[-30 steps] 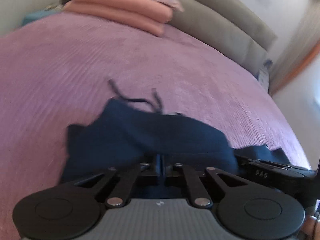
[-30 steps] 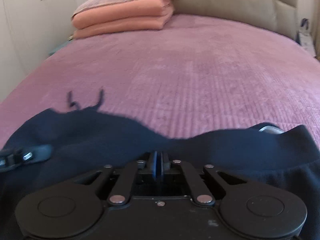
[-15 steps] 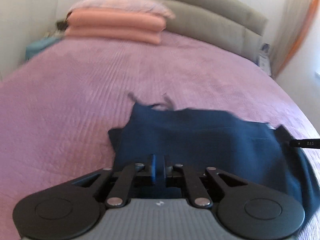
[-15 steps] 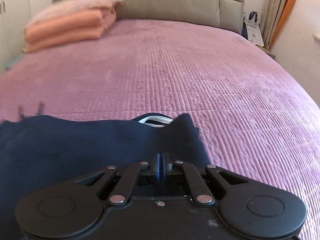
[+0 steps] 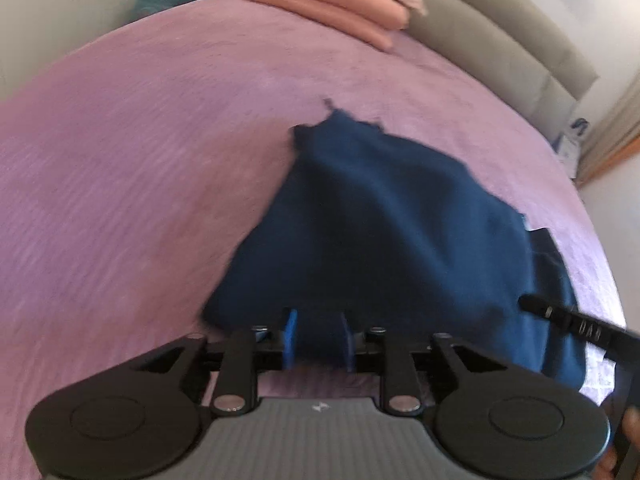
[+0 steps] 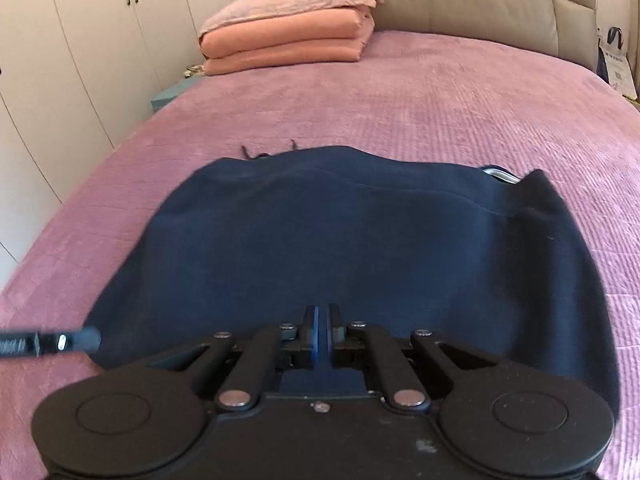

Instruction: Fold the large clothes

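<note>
The blue cloth point(image 6: 352, 248) lies flat on the bed point(image 6: 460, 96), far from the pillows point(image 6: 288, 36). The right gripper point(image 6: 321, 334) pinches its near edge. The left gripper point(image 5: 318, 338) has let go, fingers apart, so the fold can rest.

My left gripper point(image 5: 318, 340) and right gripper point(image 6: 321, 332) show black linkages, round black discs, silver screws, blue pads.
</note>
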`<state>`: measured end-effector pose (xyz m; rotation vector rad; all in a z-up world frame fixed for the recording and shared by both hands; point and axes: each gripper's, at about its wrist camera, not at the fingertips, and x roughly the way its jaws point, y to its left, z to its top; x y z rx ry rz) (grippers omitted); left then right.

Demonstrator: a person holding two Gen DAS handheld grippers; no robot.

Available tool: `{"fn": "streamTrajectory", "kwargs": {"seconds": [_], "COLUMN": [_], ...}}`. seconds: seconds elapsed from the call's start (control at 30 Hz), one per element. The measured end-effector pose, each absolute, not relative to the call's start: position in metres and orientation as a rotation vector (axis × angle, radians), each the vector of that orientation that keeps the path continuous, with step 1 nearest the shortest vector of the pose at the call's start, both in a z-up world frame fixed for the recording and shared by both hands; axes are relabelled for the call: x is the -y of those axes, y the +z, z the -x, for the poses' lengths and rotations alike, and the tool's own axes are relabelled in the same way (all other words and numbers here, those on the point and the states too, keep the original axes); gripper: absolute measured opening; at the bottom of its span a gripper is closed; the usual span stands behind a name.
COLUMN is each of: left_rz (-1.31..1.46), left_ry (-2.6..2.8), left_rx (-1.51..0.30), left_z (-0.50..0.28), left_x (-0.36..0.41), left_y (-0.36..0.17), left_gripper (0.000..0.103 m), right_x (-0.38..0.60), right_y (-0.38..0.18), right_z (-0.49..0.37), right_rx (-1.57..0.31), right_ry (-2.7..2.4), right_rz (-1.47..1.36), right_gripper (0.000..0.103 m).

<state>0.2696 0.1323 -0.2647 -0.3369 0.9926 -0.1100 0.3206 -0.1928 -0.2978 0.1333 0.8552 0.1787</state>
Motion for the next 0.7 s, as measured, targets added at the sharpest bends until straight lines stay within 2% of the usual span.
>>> {"fn": "streamTrajectory", "kwargs": {"seconds": [0.03,0.1,0.13,0.2,0.4,0.7], "left_rz": [0.349,0.420,0.466,0.554,0.879,0.906], "left_ry": [-0.096,-0.062,-0.055,-0.060,-0.097,-0.105], "left_rx": [-1.001,-1.012,-1.000,-0.984,-0.948,-0.789], "left_z": [-0.267,-0.262,-0.261,-0.258,-0.261,-0.276], "left_x": [-0.137,-0.150,-0.158,-0.167,-0.186,-0.165], "left_y": [-0.267,-0.275,-0.277,-0.284,-0.334,-0.357], "left_gripper": [0.038,0.057,0.060,0.073,0.074,0.075], "right_x": [0.188,0.183,0.180,0.174,0.168,0.185], "right_y": [-0.298,-0.301,-0.305,-0.313,-0.357,-0.354], "right_z": [-0.321,-0.322,-0.324,-0.323,-0.317,-0.311], "right_rx": [-0.855,-0.859,-0.869,-0.889,-0.973,-0.953], "right_ry": [0.181,0.168,0.162,0.158,0.135,0.127], "right_rz": [-0.139,-0.143,-0.144,-0.150,-0.145,-0.298], "right_gripper": [0.002,0.002,0.002,0.002,0.000,0.000]}}
